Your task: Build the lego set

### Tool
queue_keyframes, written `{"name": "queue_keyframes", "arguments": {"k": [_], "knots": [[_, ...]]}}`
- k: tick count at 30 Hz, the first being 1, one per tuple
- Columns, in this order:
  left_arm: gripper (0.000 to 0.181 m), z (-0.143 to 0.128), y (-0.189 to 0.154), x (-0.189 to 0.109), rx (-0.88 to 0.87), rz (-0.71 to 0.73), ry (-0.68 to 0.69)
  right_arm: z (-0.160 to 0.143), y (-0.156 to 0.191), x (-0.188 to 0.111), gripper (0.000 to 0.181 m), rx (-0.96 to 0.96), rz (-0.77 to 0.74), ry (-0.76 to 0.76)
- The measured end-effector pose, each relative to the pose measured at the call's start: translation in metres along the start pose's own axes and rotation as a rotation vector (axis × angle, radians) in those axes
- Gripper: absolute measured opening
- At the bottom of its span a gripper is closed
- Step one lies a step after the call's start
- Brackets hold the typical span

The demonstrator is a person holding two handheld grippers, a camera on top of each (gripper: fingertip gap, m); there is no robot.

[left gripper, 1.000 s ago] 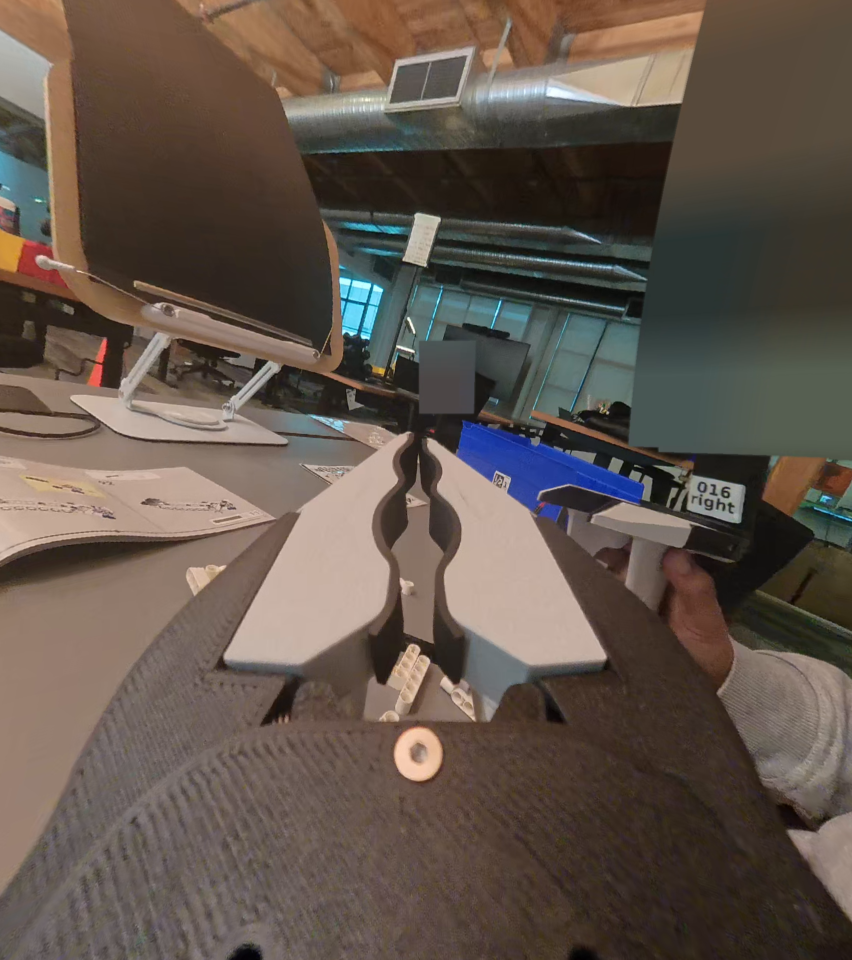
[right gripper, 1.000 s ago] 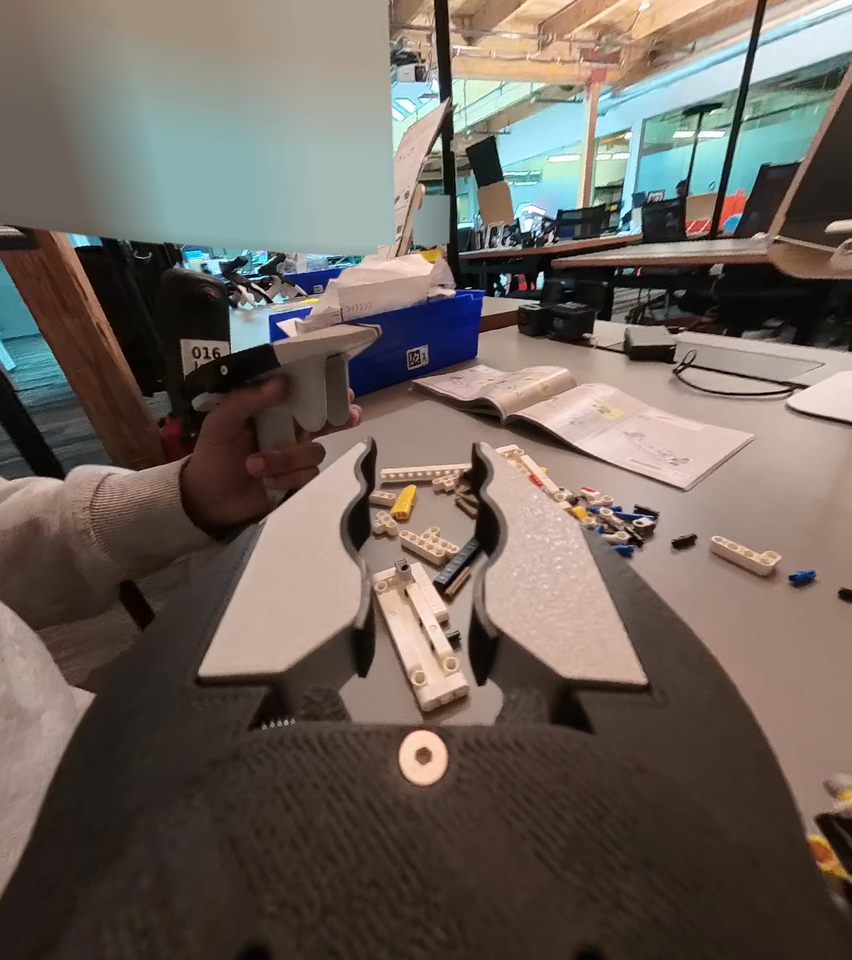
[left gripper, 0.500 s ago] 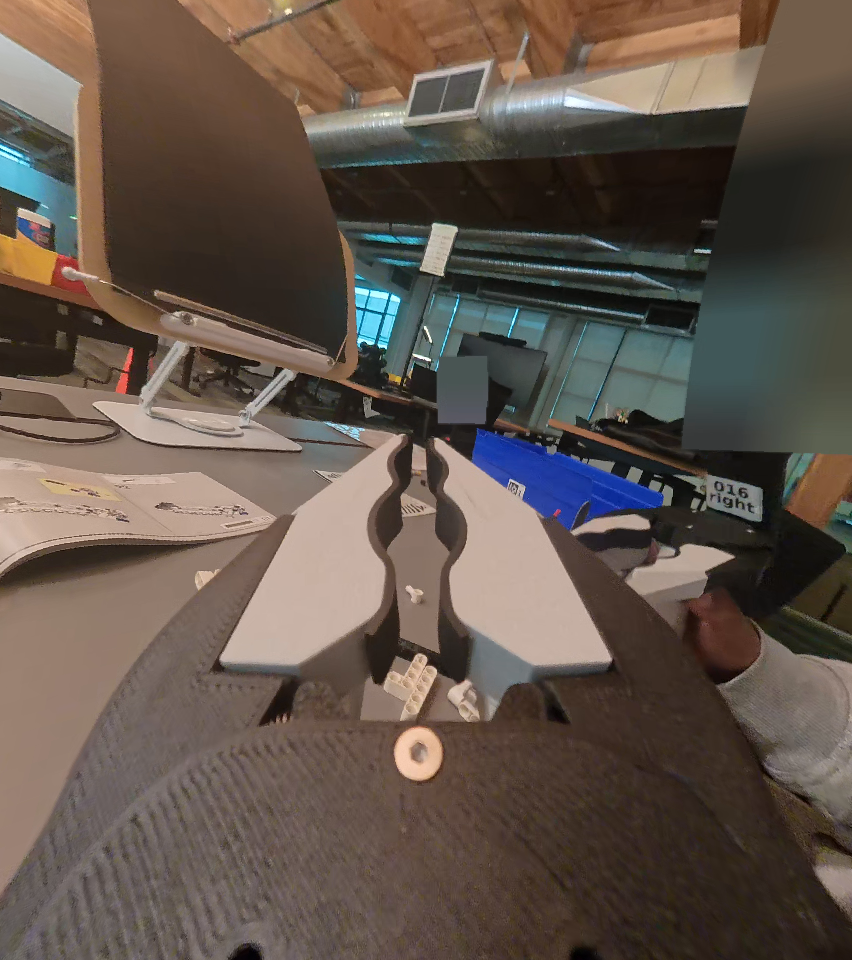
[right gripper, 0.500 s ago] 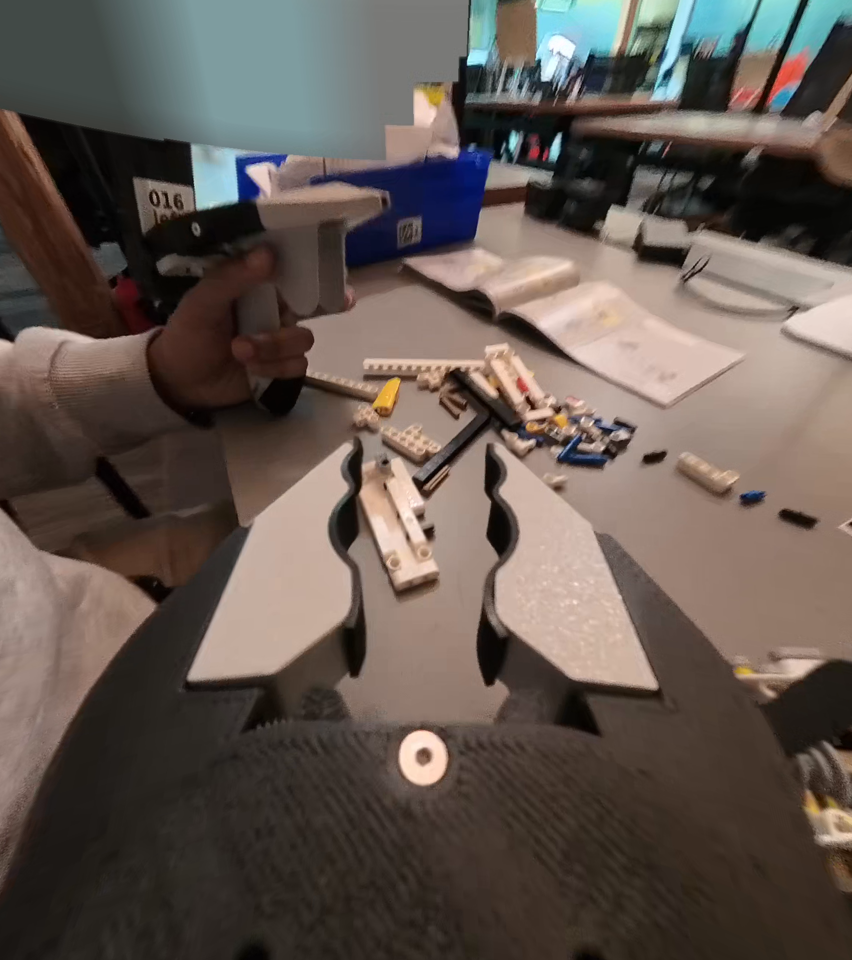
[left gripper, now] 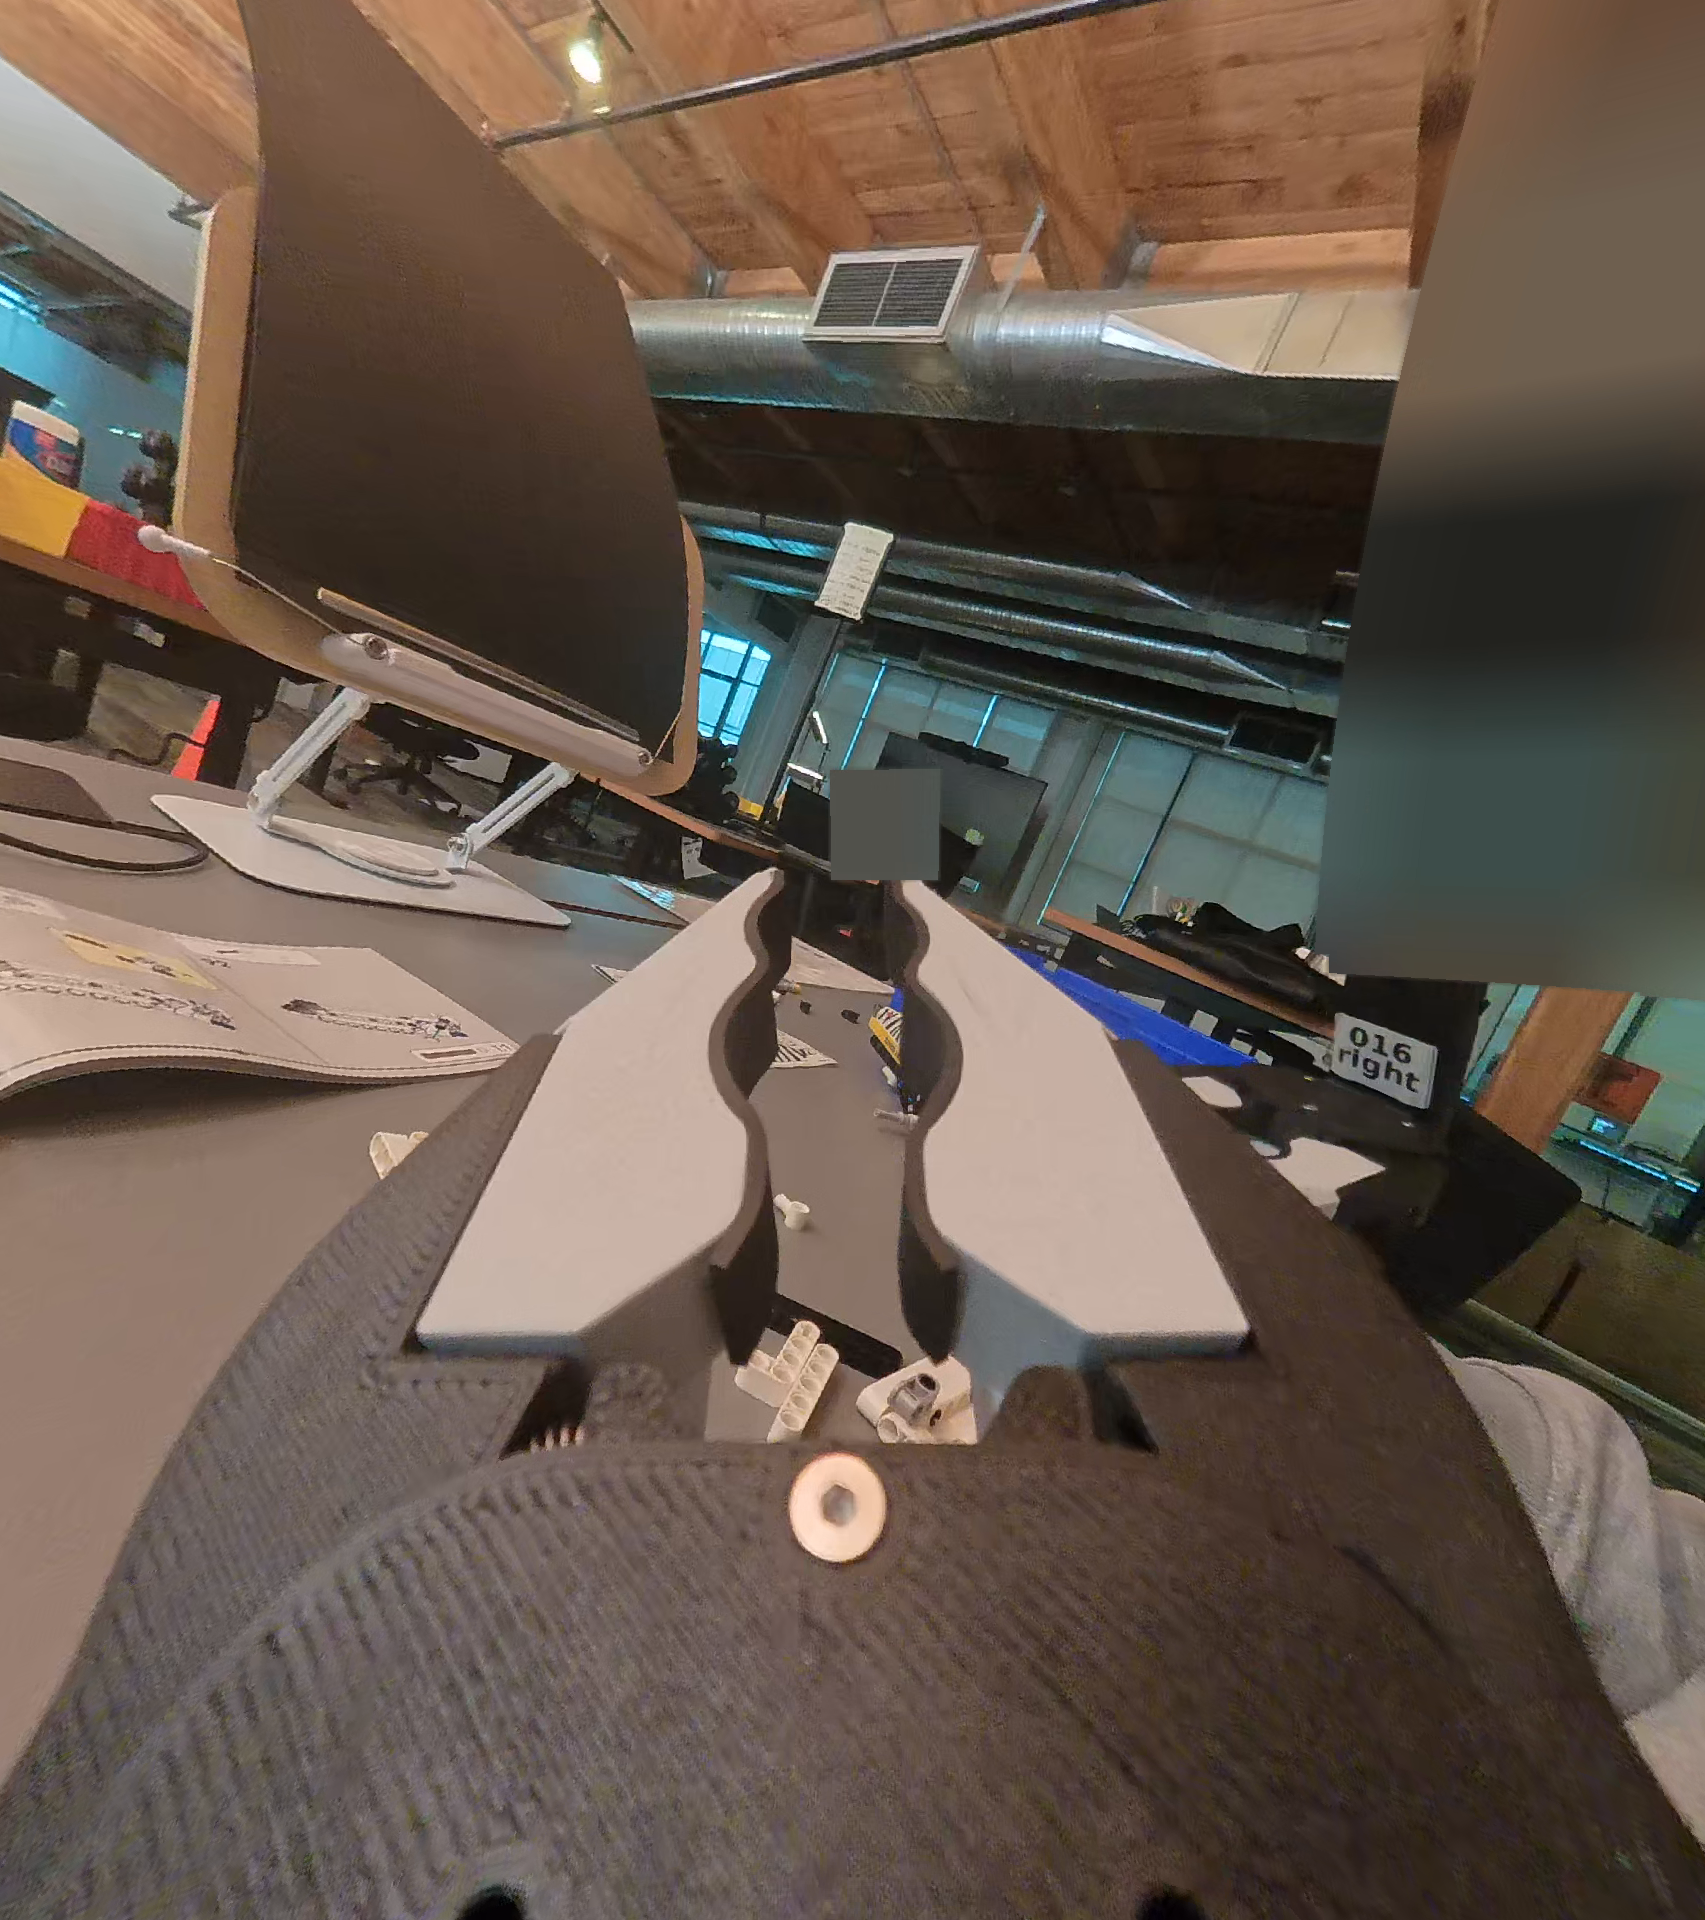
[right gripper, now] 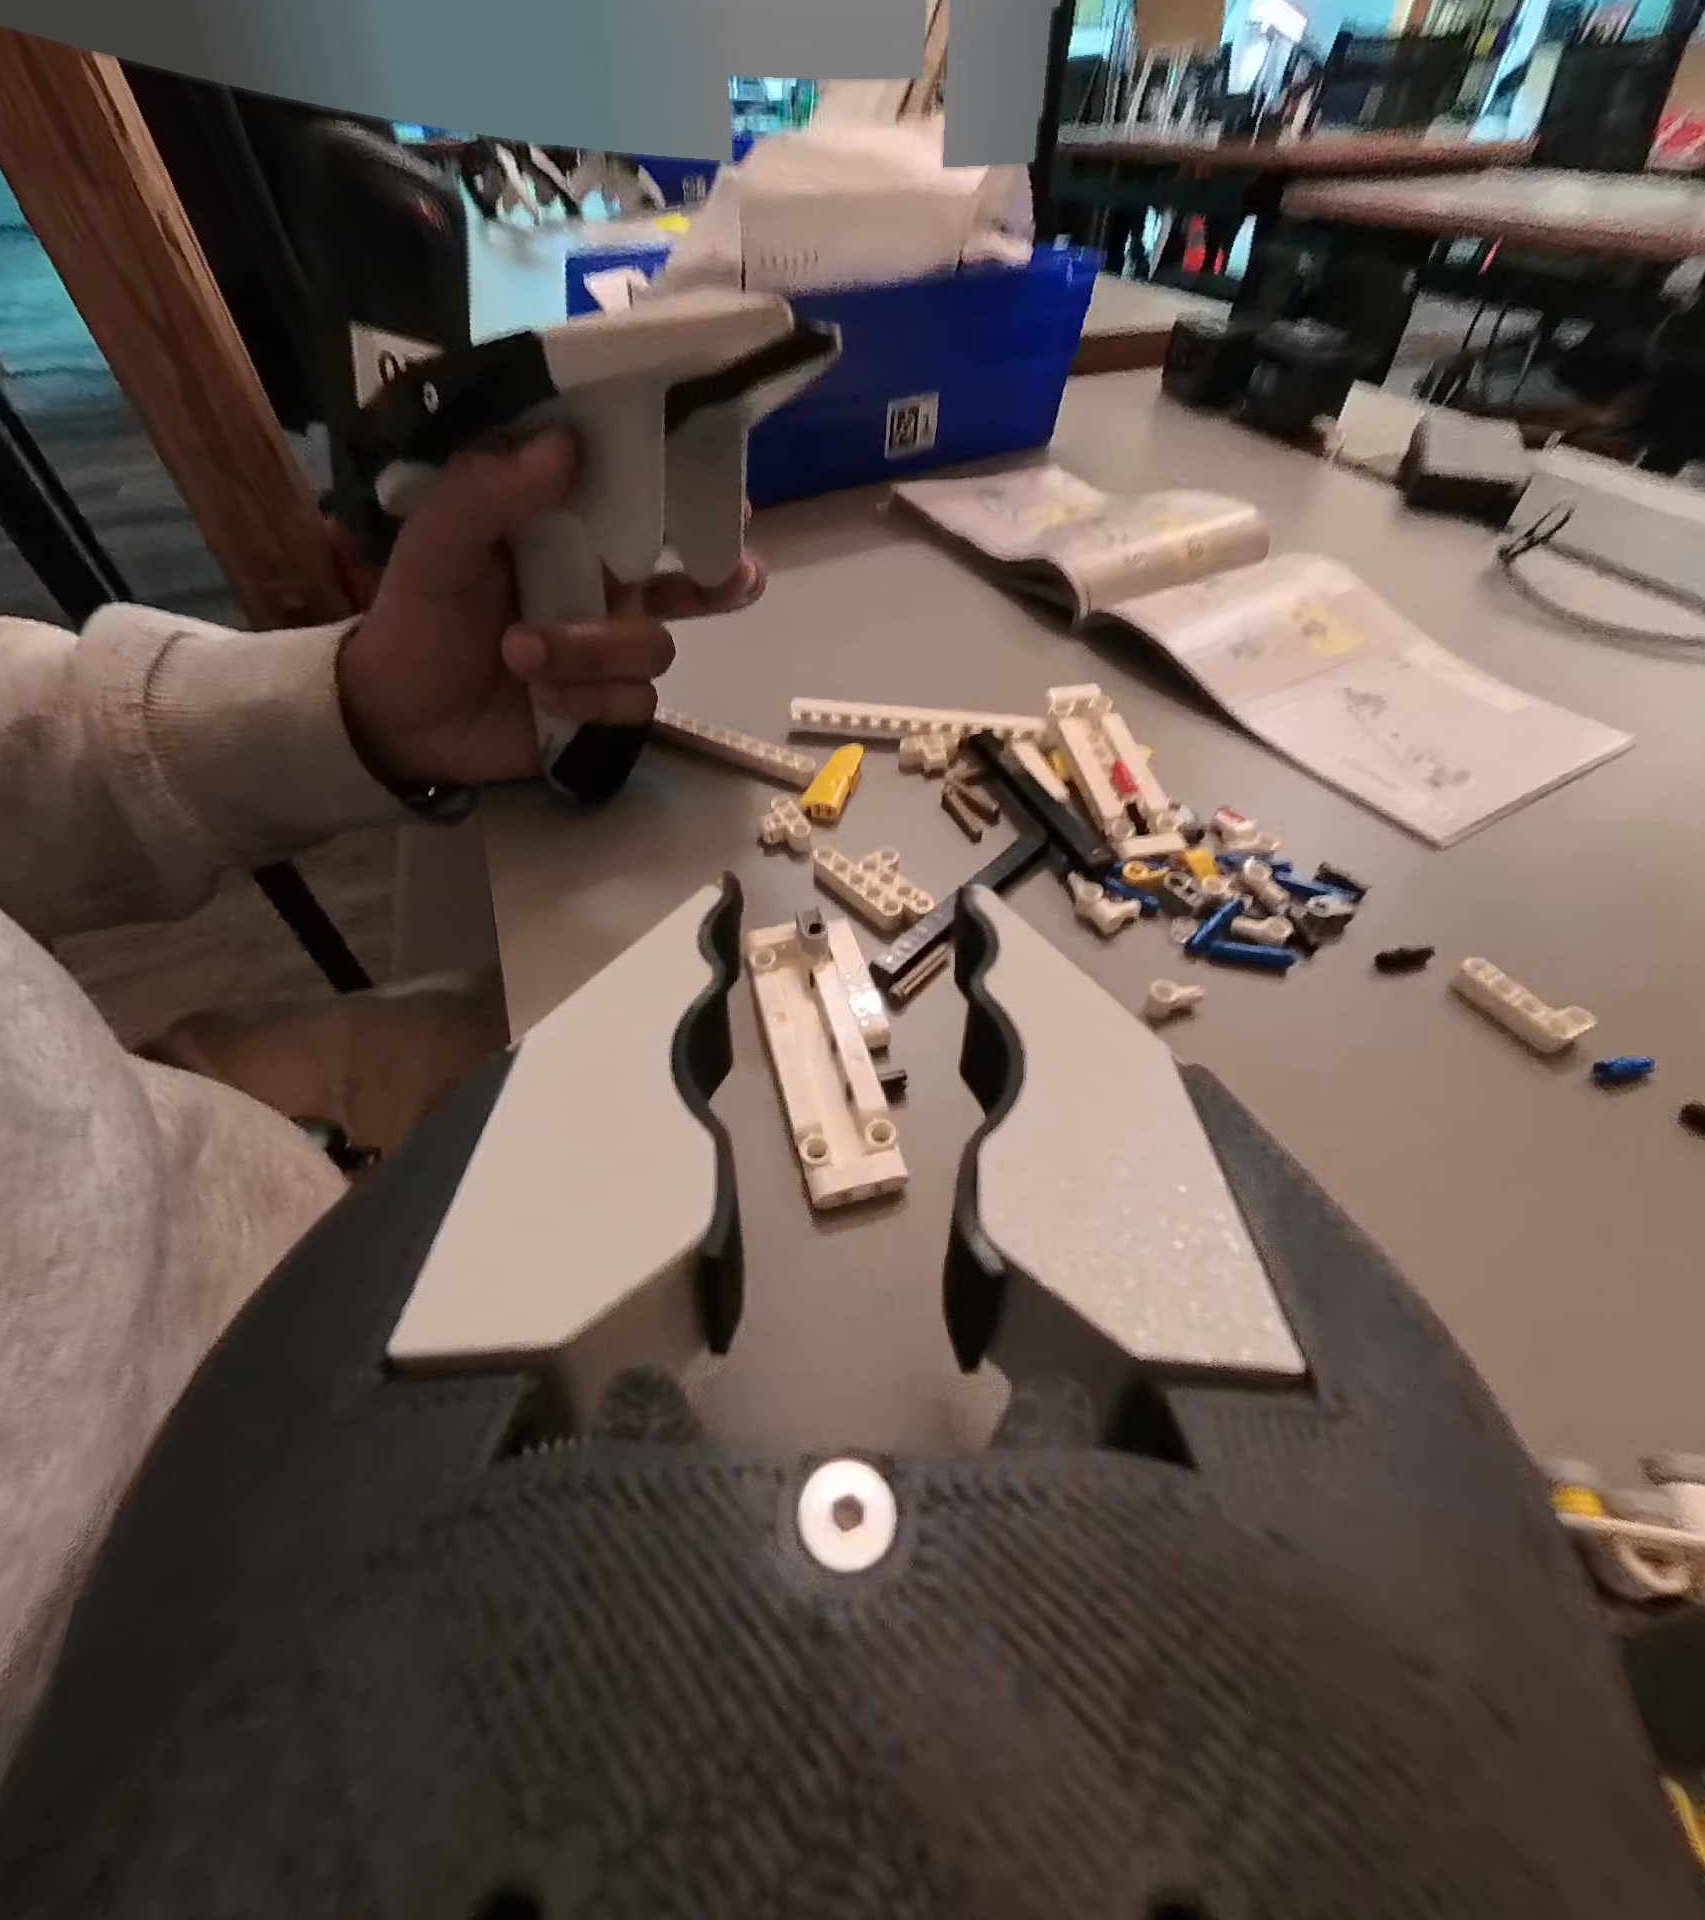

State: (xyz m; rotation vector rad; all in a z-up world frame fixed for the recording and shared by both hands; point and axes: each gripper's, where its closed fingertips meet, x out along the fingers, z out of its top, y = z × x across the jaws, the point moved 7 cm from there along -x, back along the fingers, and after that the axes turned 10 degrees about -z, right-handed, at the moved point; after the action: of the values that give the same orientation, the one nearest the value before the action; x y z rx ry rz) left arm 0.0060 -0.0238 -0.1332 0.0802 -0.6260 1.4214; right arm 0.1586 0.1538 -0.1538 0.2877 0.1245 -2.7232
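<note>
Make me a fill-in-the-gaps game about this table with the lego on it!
1. The bin at the back of the table is coloured ____.
2. The open booklet lies on the ____.
3. The long white lego piece lies between the fingers of the right gripper, which is ____.
4. The left gripper is held in a person's ____.

Missing words: blue; table; open; hand

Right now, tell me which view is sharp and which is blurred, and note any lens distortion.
Left wrist view: mostly sharp, the instruction booklet and ceiling duct crisp; strong wide-angle bending curves the laptop screen. Right wrist view: motion blur smears the blue bin and background desks, while the white lego assembly between the open jaws stays fairly clear.
</note>
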Motion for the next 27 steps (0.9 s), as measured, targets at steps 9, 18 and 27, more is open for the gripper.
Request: {"name": "queue_keyframes", "arguments": {"k": [9,18,27], "knots": [[0.018,0.0,0.003,0.0,-0.035,-0.008,-0.001,0.0,0.003,0.0,0.037,-0.031,-0.006,0.002],[0.019,-0.002,0.011,0.002,-0.114,-0.019,0.0,0.002,0.0,-0.002,0.038,-0.011,-0.018,-0.021],[0.018,-0.002,0.012,0.001,-0.122,-0.018,-0.008,0.003,-0.001,-0.001,0.034,-0.041,-0.054,-0.022]]}}
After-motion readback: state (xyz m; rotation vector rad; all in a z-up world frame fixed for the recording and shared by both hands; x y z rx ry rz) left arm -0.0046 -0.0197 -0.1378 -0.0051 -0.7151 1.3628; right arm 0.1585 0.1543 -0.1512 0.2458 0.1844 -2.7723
